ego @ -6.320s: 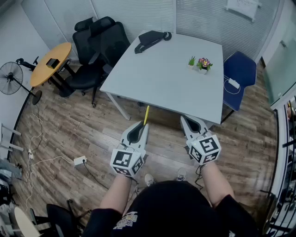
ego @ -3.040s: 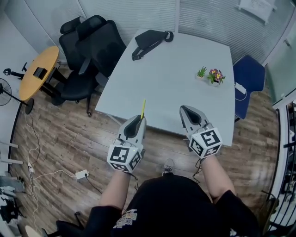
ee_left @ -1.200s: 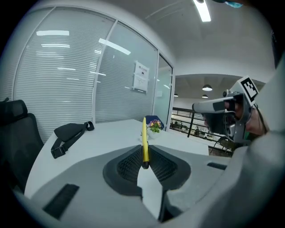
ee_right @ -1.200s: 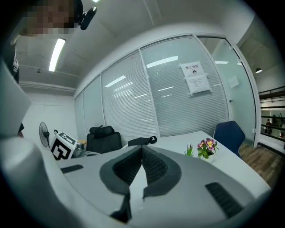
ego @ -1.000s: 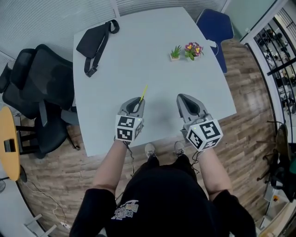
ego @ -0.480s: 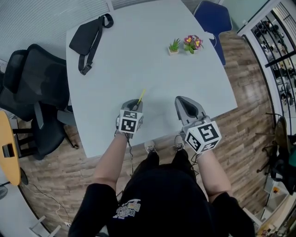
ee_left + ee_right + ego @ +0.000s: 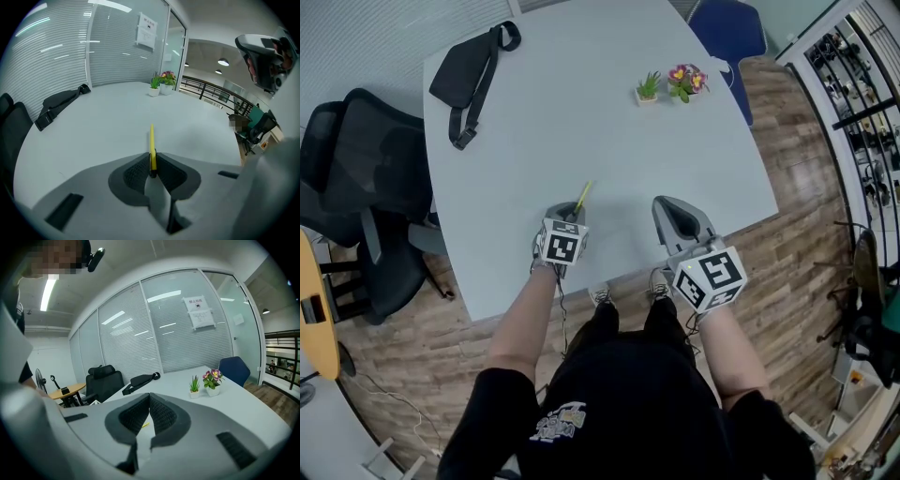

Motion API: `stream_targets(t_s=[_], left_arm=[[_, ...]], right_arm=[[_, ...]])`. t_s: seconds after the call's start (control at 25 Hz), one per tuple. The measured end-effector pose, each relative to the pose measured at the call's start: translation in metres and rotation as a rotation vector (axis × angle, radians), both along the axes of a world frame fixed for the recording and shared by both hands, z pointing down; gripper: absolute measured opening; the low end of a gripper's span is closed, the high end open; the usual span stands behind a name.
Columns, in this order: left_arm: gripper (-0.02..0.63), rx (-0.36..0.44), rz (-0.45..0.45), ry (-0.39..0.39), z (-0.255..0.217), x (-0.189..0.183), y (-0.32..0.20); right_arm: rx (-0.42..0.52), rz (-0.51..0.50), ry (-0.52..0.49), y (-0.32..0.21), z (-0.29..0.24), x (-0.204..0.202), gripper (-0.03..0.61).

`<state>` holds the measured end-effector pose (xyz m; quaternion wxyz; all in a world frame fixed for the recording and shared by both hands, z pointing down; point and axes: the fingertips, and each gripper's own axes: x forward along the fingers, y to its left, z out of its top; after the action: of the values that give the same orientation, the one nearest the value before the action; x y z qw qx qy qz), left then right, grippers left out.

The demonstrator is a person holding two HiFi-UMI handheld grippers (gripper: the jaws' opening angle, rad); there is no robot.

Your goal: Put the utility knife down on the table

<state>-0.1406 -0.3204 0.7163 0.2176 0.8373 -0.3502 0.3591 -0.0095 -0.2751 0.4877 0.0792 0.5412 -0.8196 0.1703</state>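
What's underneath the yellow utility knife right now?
Only bare white table lies under the utility knife, which the left gripper clamps. The gripper covers the knife's rear end; whether the tip touches the table can't be told.

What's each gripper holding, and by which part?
Left gripper: the yellow utility knife, clamped at its near end, the rest sticking out forward over the table. Right gripper: jaws together, nothing held.
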Motion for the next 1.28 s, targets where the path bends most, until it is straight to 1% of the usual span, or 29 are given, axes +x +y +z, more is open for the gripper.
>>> stream_targets(t_s=[0.08, 0.32, 0.56, 0.64, 0.84, 1.04, 1.16, 1.28], left_arm=[[0.052, -0.016, -0.004, -0.013, 0.007, -0.001, 0.002], [0.052, -0.018, -0.006, -0.031, 0.013, -0.003, 0.002], [0.052, 0.003, 0.004, -0.026, 0.012, -0.001, 0.001], [0.088, 0.016, 0.011, -0.012, 0.012, 0.000, 0.000], [0.104, 0.021, -0.003, -0.021, 0.003, -0.003, 0.005], [0.104, 0.084, -0.036, 0.011, -0.018, -0.004, 0.004], [0.104, 0.124, -0.080, 0.036, -0.042, -0.005, 0.006], [0.104, 0.178, -0.126, 0.081, -0.069, -0.005, 0.007]], right_arm=[[-0.003, 0.001, -0.001, 0.000, 0.001, 0.002, 0.005], [-0.007, 0.004, -0.003, -0.001, 0.004, 0.006, 0.005], [-0.010, 0.000, -0.013, -0.002, 0.005, 0.009, 0.005], [-0.011, -0.002, -0.015, -0.003, 0.006, 0.010, 0.005], [-0.008, -0.013, -0.026, -0.005, 0.005, 0.011, 0.005], [-0.002, -0.040, -0.031, -0.006, 0.002, 0.013, 0.005], [0.005, -0.063, -0.032, -0.009, -0.003, 0.013, 0.005], [0.015, -0.084, -0.033, -0.011, -0.008, 0.015, 0.005]])
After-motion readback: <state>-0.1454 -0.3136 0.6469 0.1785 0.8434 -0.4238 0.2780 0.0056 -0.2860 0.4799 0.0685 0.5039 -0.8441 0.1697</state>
